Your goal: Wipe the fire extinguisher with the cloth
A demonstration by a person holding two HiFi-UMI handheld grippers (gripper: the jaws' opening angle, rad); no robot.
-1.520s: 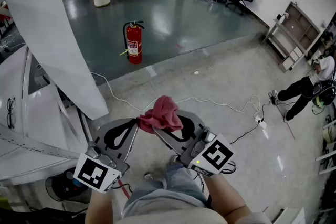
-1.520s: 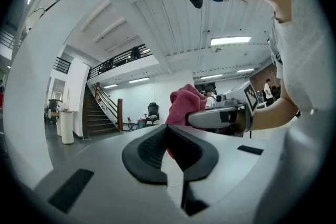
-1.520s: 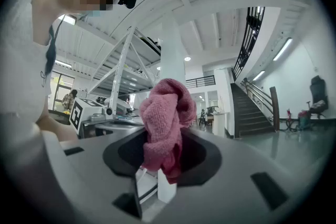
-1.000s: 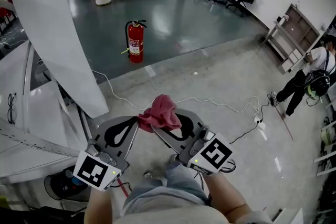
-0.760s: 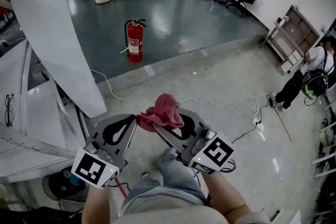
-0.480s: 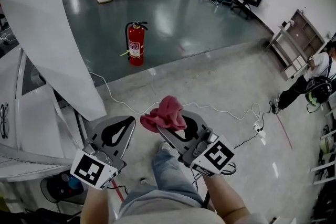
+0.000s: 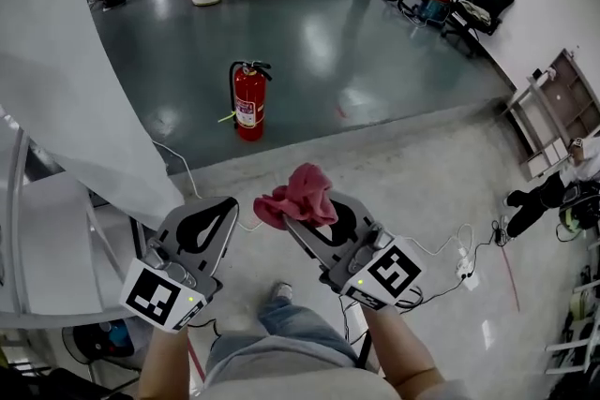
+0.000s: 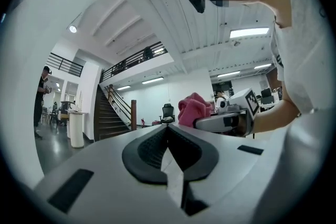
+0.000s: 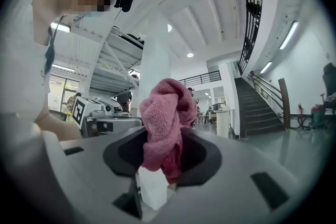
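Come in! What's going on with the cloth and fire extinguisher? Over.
Right hand-held gripper shut on pink cloth. Left hand-held gripper shut, empty. Fire extinguisher upright on floor ahead, untouched.

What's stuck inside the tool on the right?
A pink cloth, pinched between the right tool's jaws and bunched up above them. How far down it goes is covered by the jaws.

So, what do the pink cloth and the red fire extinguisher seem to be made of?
The cloth: soft textile, perhaps terry or microfibre; matt, with a fine nubby grain and loose folds. The fire extinguisher: probably painted metal; the red body looks smooth, but it stands too far off to be sure.
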